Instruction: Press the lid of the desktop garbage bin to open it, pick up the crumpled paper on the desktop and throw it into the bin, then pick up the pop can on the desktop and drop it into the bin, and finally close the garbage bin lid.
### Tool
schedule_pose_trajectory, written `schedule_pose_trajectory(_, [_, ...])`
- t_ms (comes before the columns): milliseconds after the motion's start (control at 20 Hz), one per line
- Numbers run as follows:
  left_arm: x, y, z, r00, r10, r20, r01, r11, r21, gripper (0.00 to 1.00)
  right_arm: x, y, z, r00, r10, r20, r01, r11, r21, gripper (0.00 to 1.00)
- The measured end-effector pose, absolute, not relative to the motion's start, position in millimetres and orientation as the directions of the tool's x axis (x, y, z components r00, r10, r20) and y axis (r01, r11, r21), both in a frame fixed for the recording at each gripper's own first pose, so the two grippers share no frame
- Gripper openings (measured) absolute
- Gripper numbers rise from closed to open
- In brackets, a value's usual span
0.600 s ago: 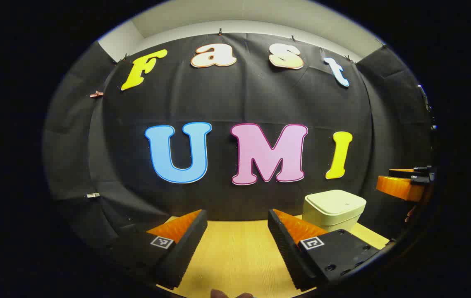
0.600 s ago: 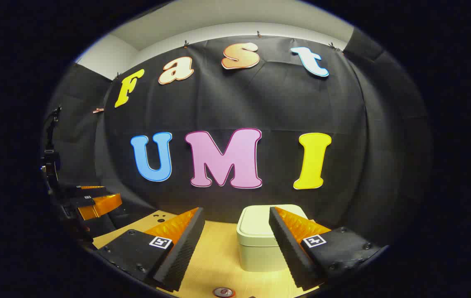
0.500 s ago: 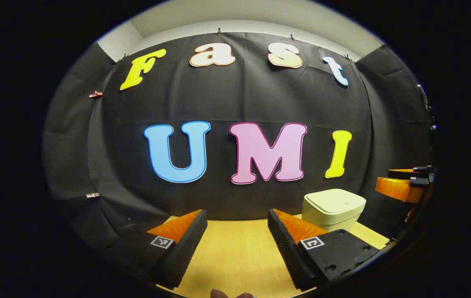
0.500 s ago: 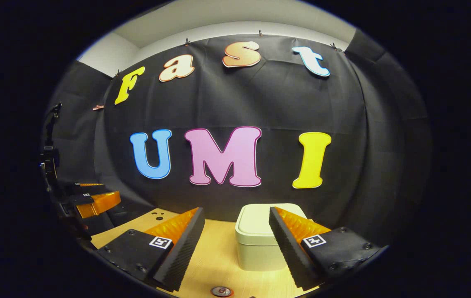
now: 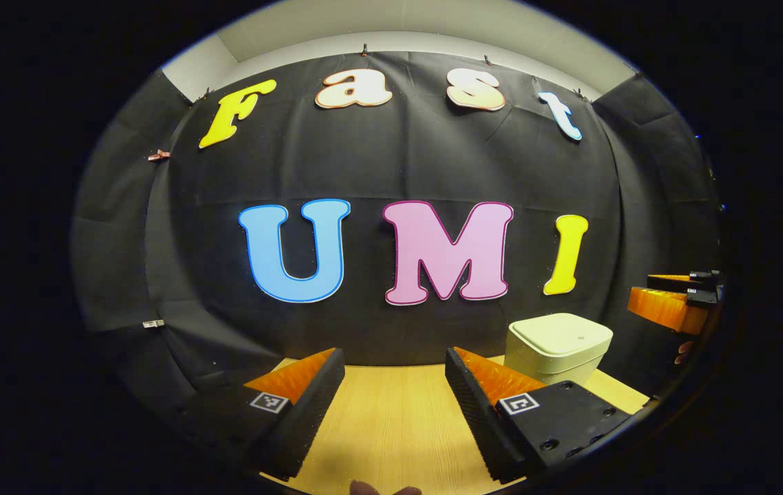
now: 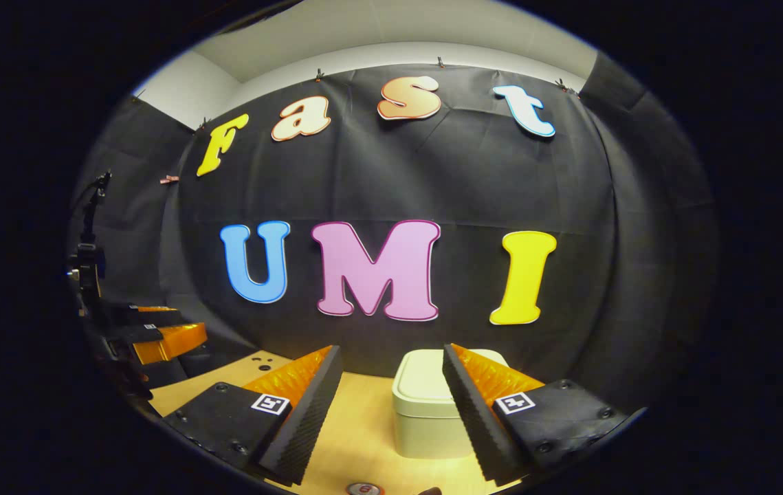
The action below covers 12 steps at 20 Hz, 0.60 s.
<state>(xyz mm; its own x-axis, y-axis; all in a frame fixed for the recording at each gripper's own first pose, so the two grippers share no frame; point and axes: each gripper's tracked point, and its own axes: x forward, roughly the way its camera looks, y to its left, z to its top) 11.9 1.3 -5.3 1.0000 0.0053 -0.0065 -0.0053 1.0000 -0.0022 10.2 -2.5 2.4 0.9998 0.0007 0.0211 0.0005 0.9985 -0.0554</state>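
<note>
- Wooden bench [image 6: 364, 433] carries the garbage bin [image 6: 425, 412] upright at lower centre, lid flat and closed.
- Right gripper [image 6: 391, 405] gapes, empty.
- Left gripper [image 5: 394, 405] gapes, empty.

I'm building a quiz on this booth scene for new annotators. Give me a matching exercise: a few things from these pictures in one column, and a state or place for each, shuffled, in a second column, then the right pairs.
Column one:
1. Cream plastic desktop bin
2. Light wooden tabletop
3. Left gripper
4. Round metal pop can top

Column two:
A. At the bottom edge of the right gripper view
B. Jaws apart, nothing between them
C. Lid down
D. Bears the bin

Pairs: 1-C, 2-D, 3-B, 4-A
</note>
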Motion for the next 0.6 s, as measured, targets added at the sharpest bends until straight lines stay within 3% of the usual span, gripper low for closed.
schedule_pose_trajectory(250, [19.2, -1.3, -6.5, 1.0, -0.001, -0.012, 0.001, 1.0, 0.0, 0.95, 14.8, -2.4, -0.4, 1.0, 0.005, -0.003, -0.005, 0.998, -0.063, 0.95])
schedule_pose_trajectory(450, [21.5, -3.7, -6.8, 1.0, -0.008, -0.011, 0.008, 1.0, 0.004, 0.95, 18.8, -6.7, -0.9, 1.0, -0.017, -0.012, 0.016, 0.996, -0.084, 0.92])
schedule_pose_trajectory(500, [22.7, -3.9, -7.4, 1.0, -0.009, -0.01, 0.009, 1.0, 0.005, 0.95, 20.9, -8.1, -2.0, 1.0, -0.02, -0.022, 0.018, 0.996, -0.086, 0.86])
schedule_pose_trajectory(600, [23.6, -3.7, -5.9, 1.0, -0.009, -0.007, 0.009, 1.0, 0.006, 0.95, 24.9, -23.8, -7.3, 0.994, -0.102, -0.039, 0.097, 0.988, -0.124, 0.43])
